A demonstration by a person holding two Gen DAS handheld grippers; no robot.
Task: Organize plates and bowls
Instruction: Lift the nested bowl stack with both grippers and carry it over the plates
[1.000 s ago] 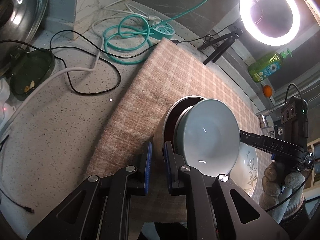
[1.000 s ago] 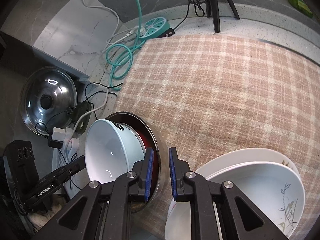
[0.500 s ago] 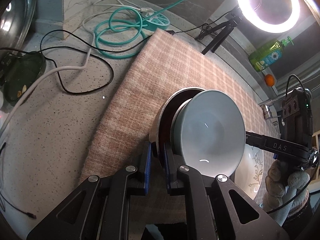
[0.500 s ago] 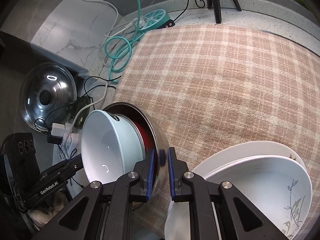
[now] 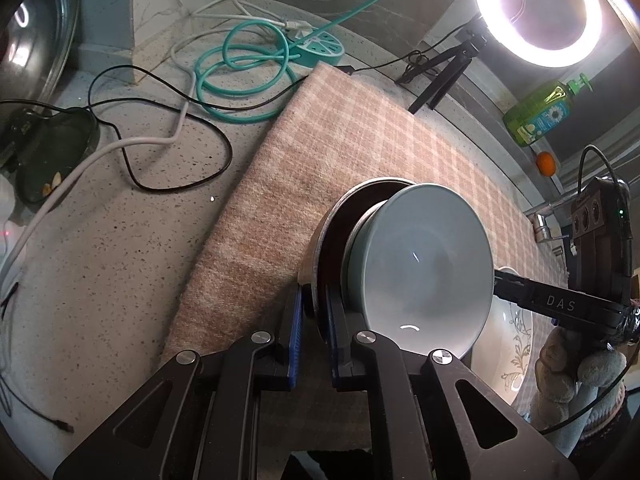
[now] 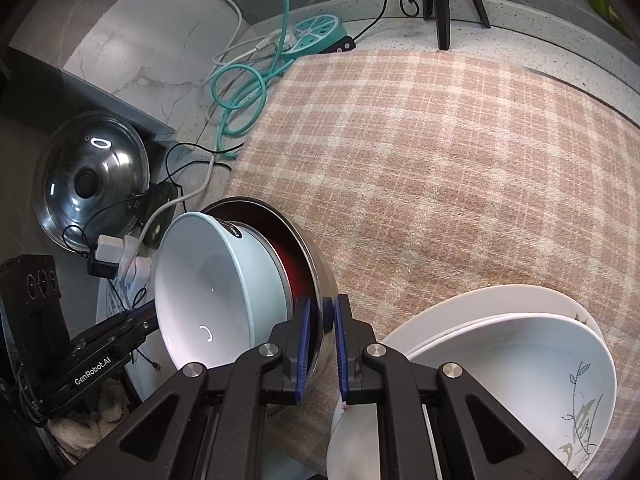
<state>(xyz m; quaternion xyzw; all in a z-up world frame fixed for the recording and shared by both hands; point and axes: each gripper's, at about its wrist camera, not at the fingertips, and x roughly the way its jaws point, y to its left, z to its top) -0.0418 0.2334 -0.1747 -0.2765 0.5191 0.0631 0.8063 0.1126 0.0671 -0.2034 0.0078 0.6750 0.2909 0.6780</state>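
- Above the plaid cloth, a metal bowl is sitting tilted, a pale bowl nesting inside.
- Left gripper is clamping the metal rim — right gripper is pinching the opposite rim.
- White patterned dishes are stacking just beside.

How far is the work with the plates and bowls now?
Done: the pale bowl sits nested in the metal bowl, and white dishes are stacked on the checked cloth. In hand: both tools, left and right, clamp the metal bowl's rim. Left: setting this pair down.
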